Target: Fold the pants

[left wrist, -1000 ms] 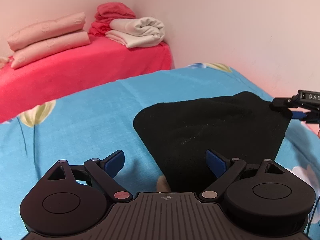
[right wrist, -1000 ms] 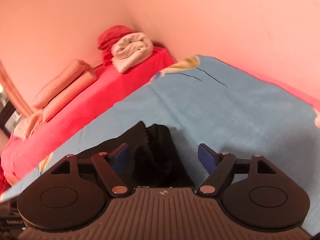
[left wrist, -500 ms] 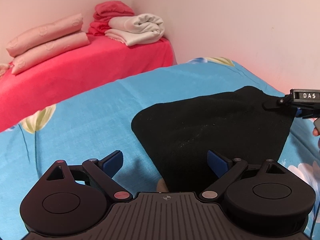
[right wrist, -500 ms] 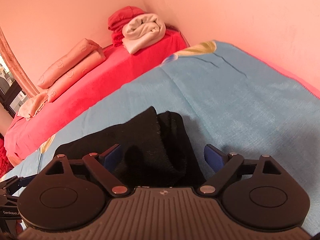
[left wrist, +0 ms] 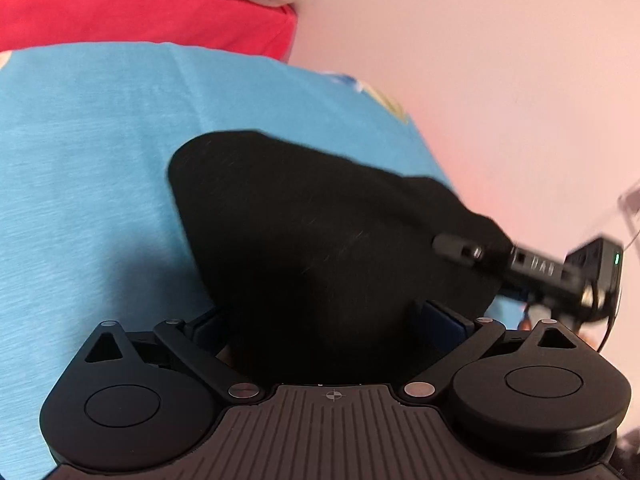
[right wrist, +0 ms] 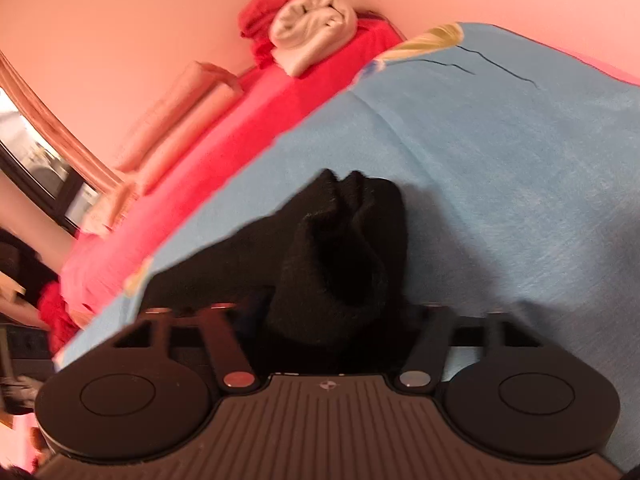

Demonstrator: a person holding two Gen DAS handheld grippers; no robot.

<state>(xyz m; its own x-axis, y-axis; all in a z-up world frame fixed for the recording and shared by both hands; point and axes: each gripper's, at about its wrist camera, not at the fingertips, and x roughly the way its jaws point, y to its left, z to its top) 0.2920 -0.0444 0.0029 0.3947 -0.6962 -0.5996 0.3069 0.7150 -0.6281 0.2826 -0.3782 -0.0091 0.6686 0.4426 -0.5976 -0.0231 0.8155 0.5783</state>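
Both grippers point down at a slant over the bed. The left gripper point(left wrist: 326, 320) has its blue pads spread wide, with the black pants point(left wrist: 320, 232) bunched between them; whether the pads press the cloth cannot be told. The right gripper point(right wrist: 332, 316) has just been closing, its jaws now about halfway in, with a thick fold of the pants point(right wrist: 344, 248) heaped between them; the pads are hidden by the cloth, so the grip cannot be told. The pants lie on the blue sheet point(left wrist: 92, 152), near the bed's wall-side edge. Beyond it sits a red cover point(right wrist: 248, 120) bearing a cream towel point(right wrist: 312, 36) in the corner, under a pink wall point(left wrist: 500, 80).
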